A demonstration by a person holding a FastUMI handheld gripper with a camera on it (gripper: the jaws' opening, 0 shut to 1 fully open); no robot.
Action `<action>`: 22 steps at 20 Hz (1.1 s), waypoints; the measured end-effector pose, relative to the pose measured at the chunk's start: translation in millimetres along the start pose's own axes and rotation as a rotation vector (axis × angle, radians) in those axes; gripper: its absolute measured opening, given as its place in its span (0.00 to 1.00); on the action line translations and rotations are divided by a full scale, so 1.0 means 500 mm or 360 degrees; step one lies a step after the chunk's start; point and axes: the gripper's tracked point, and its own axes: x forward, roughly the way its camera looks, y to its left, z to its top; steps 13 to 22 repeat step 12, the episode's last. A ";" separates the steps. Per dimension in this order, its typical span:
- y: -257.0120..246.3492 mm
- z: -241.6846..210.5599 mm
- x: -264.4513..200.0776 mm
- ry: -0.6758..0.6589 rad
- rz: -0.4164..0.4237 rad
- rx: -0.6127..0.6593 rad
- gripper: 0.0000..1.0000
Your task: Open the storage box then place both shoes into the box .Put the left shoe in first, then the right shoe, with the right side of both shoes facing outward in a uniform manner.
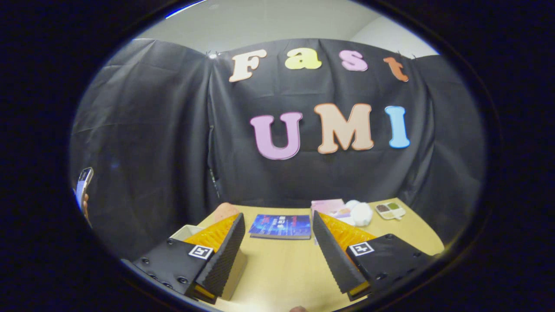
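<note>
My gripper (278, 216) is open, held above the wooden table (286, 273) with nothing between its fingers. A cream-white box (235, 274) stands under and beside the left finger, which hides most of it; a bit of its rim peeks out on the finger's far side. I cannot tell whether the box is open. A rounded pinkish thing (225, 210) sits just beyond the left fingertip, too hidden to identify. A blue book (281, 226) lies flat just ahead, in line with the gap between the fingers.
Beyond the right finger lie a pink book (328, 206), white round soft things (361, 213) and a small compartment tray (390, 210). Far off to the left, a hand holds up a phone (83, 184). The black cloth wall closes off the table's back.
</note>
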 end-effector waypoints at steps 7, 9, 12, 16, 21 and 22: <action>-0.119 0.114 -0.021 -0.0159 -0.0080 -0.0042 0.98; -0.144 0.136 -0.021 -0.0197 -0.0074 -0.0039 0.98; -0.179 0.161 -0.021 -0.0244 -0.0068 -0.0028 0.98; -0.179 0.161 -0.021 -0.0244 -0.0068 -0.0028 0.98; -0.179 0.161 -0.021 -0.0244 -0.0068 -0.0028 0.98; -0.179 0.161 -0.021 -0.0244 -0.0068 -0.0028 0.98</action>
